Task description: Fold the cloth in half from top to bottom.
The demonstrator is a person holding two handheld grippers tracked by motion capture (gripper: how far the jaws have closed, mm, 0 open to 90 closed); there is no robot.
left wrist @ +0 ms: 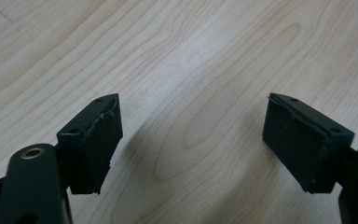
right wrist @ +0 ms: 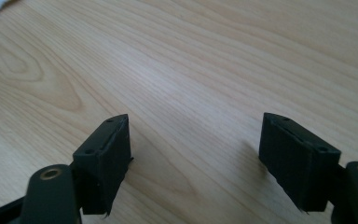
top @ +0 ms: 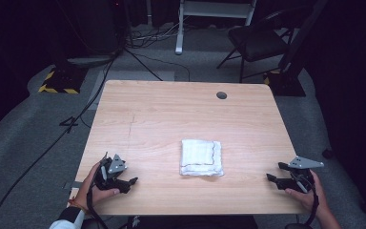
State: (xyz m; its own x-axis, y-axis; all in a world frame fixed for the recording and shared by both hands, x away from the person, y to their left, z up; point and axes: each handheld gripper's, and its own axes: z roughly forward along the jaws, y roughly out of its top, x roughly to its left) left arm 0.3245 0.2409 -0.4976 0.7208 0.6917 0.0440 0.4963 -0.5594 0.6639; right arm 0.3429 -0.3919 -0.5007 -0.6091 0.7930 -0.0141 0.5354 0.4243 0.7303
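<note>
Left tongs (top: 124,183) spread wide, nothing between the jaws, only bare wood of the bench (top: 171,109) showing in the gap; held low over the near left corner, tips aimed right, toward the middle. In the left gripper view, same tongs (left wrist: 193,140) gaping, pads (left wrist: 98,140) just above the grain, touching nothing that can be made out.

Right tongs (top: 279,174) likewise spread wide and empty, held over the near right edge, tips aimed left. In the right gripper view, those tongs (right wrist: 196,158) open over plain wood, with a sliver of white cloth at the far left corner of that view.

Folded white cloth (top: 200,157) lying flat on the bench, centre-right, nearer the near edge than the far one, between the two tongs and well apart from both. Nearly square, no clear long axis; edges roughly parallel to the bench edges, a folded layer stepping out along its near and left sides.

No brand, label or writing readable anywhere.
</note>
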